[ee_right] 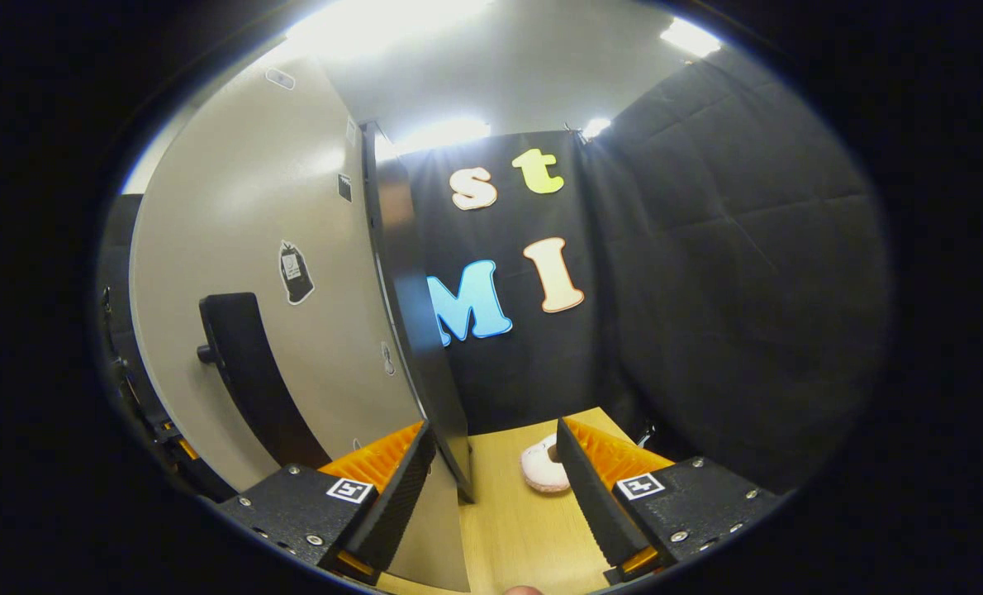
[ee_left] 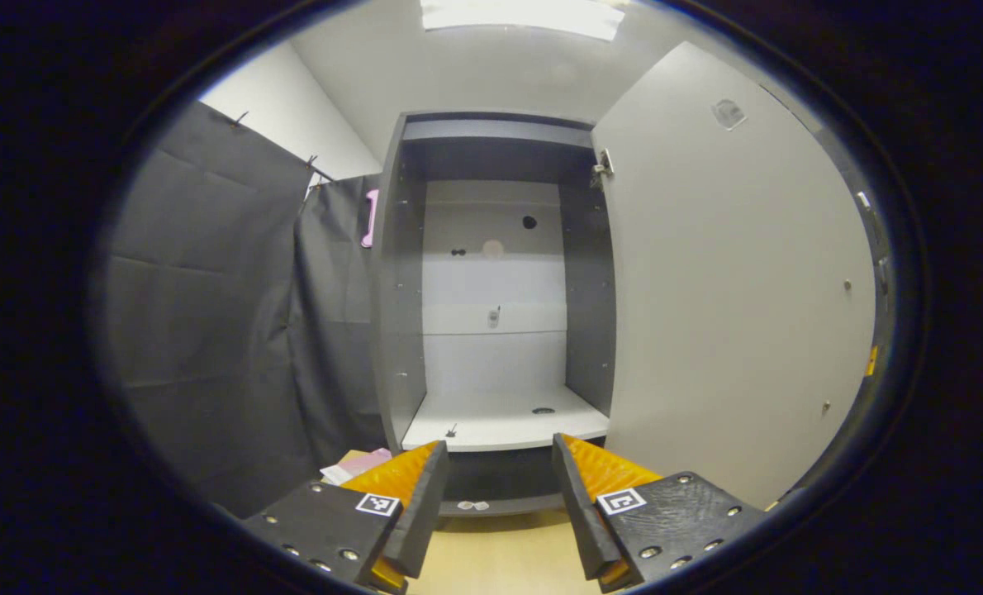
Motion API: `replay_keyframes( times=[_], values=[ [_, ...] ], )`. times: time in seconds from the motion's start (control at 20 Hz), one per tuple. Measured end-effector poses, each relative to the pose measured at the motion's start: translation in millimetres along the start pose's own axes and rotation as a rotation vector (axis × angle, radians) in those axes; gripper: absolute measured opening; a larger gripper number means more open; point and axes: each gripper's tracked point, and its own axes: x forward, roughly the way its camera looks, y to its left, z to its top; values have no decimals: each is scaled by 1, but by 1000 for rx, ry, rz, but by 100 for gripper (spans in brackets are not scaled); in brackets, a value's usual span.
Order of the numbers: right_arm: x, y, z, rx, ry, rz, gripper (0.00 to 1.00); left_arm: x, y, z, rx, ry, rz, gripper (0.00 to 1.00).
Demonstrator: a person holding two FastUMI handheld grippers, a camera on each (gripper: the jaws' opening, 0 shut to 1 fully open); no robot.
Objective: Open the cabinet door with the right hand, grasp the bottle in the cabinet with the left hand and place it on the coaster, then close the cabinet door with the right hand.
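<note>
- Grey laminate cabinet door (ee_left: 731, 289): swung wide, baring the white cabinet shelf (ee_left: 504, 421); could not tell where the bottle stood.
- Left gripper (ee_left: 498, 487): spread apart, aimed at the shelf.
- Right gripper (ee_right: 496, 487): spread, straddled the door's edge for closing.
- Pinkish round coaster (ee_right: 537, 473): sat on the tabletop beyond.

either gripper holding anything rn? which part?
Nothing held. Left gripper is open facing the grey cabinet; right gripper is open, straddling the grey door's edge.

Matt cabinet door (ee_left: 731, 306) — wood-grain table (ee_right: 516, 529)
</note>
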Motion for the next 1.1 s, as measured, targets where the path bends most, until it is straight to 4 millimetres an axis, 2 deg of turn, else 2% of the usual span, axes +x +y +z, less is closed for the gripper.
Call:
replay_keyframes(
  times=[0.15,0.2,0.25,0.4,0.45,0.55,0.7,0.9,1.1],
  values=[
    [-4,-1,2,43,-2,-37,91,-6,16,-2,21,14,9,71],
    [-6,0,1,46,0,-47,91,-4,16,-4,26,19,0,77],
    [-8,3,3,46,-6,-51,91,-3,16,-5,30,23,-6,71],
    [-10,20,3,37,-12,-43,91,-1,19,-2,28,13,-14,71],
    [-10,27,1,31,-10,-34,92,-1,17,0,21,6,-23,65],
    [-12,46,-2,40,0,-6,94,-2,19,3,19,-5,-37,78],
    [-12,70,1,60,-7,36,94,-1,24,0,38,-3,-46,77],
    [-14,86,1,52,-6,66,94,1,33,-2,26,7,-40,77],
    [-15,93,-2,64,7,79,94,0,41,-6,12,17,-21,77]
  ],
)
